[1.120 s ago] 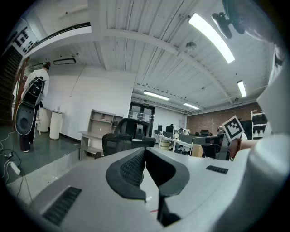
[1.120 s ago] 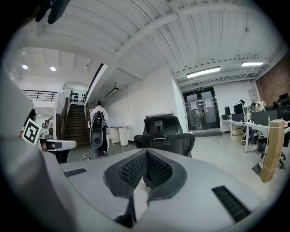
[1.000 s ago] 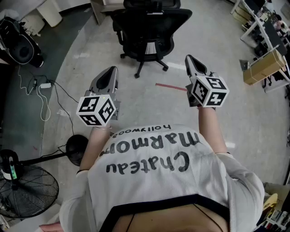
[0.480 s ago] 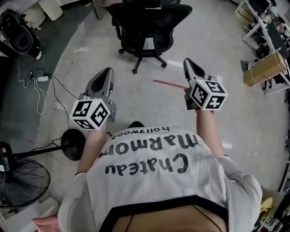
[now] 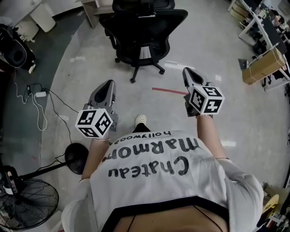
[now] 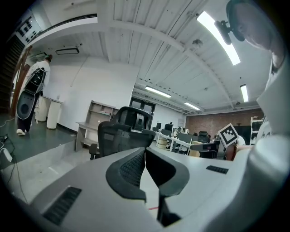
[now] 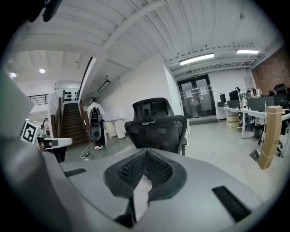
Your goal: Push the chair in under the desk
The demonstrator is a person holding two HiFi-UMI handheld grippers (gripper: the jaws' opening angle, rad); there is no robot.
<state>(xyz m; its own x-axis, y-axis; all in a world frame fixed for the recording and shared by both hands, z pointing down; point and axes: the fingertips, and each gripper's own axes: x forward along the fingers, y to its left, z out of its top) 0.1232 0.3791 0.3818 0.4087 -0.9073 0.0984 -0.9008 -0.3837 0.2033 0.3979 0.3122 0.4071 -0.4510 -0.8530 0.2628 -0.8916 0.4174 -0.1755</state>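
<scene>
A black mesh office chair (image 5: 142, 34) stands on the grey floor ahead of me, its back toward me; it also shows as the chair (image 6: 122, 131) in the left gripper view and the chair (image 7: 156, 127) in the right gripper view. A light desk (image 5: 93, 7) sits just beyond it at the top edge. My left gripper (image 5: 107, 86) is shut and empty, well short of the chair. My right gripper (image 5: 188, 72) is also shut and empty, held to the chair's right and apart from it.
A standing fan (image 5: 27, 195) and its round base (image 5: 77, 156) are at lower left, with cables (image 5: 41, 95) on the floor. A speaker (image 5: 13, 47) is at the far left. A cardboard box (image 5: 263, 65) and desks stand at right. Red tape (image 5: 170, 90) marks the floor.
Both grippers have sunk a little. The view has shifted toward the chair, and a shoe now shows between my arms.
</scene>
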